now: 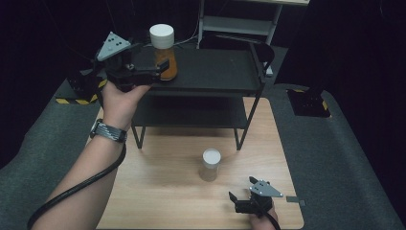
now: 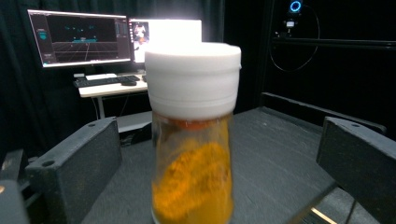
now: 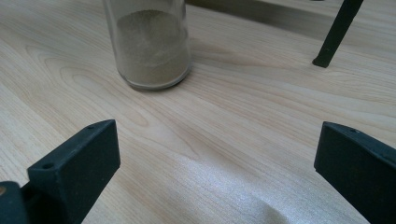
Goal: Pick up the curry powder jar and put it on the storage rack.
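Seen from above, a light wooden tabletop [image 1: 167, 201] sat on grey matting, w/ a black two-tier metal shelf rack [image 1: 215, 72] standing across its far edge.

Left gripper [image 1: 163, 67] was up at the rack's top shelf, near that shelf's left end, held by the person's left hand [image 1: 119, 98] w/ a dark watch [image 1: 109, 131] on the wrist. A clear glass jar of orange-yellow powder [image 1: 165, 55], white screw lid on top, stood upright on the top shelf near its left end. In the left gripper view the orange spice jar [image 2: 192, 163] stood between the two black jaws, but both pads were clear of the glass, w/ a visible gap on each side. So the left gripper was wide open, jar between the jaws but not gripped. Behind it in that view: two lit monitors [image 2: 79, 37] and a keyboard [image 2: 105, 80] on a desk in the background.

Right gripper [image 1: 239, 201] was low at the tabletop's near edge, toward the near right corner. Its jaws were spread wide apart over bare wood, nothing between them.

A second glass jar, holding pale beige powder [image 1: 210, 165] w/ a white lid, stood upright on the tabletop, about mid-width, in front of the rack and just beyond the right gripper. In the right gripper view this beige jar [image 3: 149, 46] was ahead of the jaws, well clear of both pads. One black rack leg [image 3: 335, 35] touched the wood at upper right.
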A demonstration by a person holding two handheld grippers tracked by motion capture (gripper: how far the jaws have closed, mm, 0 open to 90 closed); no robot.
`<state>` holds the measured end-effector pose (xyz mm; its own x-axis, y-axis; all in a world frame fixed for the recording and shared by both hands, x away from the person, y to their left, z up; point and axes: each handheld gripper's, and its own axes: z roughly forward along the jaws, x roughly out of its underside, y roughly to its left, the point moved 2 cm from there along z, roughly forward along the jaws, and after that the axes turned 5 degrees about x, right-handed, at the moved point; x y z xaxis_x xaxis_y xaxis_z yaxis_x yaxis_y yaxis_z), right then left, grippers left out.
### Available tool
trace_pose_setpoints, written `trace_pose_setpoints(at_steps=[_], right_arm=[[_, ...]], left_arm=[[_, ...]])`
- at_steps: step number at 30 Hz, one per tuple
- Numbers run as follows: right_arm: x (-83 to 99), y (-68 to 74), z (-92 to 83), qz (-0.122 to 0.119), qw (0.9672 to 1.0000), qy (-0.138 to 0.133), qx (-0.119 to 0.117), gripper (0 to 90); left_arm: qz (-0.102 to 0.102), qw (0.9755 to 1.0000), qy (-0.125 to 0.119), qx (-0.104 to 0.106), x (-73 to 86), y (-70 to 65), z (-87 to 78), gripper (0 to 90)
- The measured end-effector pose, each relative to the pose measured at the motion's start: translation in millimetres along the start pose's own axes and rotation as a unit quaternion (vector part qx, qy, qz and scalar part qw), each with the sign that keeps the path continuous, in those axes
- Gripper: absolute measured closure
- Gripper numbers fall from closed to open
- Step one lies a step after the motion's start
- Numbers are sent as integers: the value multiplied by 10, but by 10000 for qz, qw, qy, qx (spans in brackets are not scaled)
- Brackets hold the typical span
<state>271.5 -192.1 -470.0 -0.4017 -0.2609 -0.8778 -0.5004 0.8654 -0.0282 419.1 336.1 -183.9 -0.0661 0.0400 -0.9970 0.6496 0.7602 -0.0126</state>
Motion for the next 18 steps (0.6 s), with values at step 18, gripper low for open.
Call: trace_pose_setpoints(at_steps=[18], right_arm=[[-16, 1, 9, -10, 10000, 48, -8, 0]], left_arm=[[112, 9995, 241, 189, 551, -90, -305, 3]])
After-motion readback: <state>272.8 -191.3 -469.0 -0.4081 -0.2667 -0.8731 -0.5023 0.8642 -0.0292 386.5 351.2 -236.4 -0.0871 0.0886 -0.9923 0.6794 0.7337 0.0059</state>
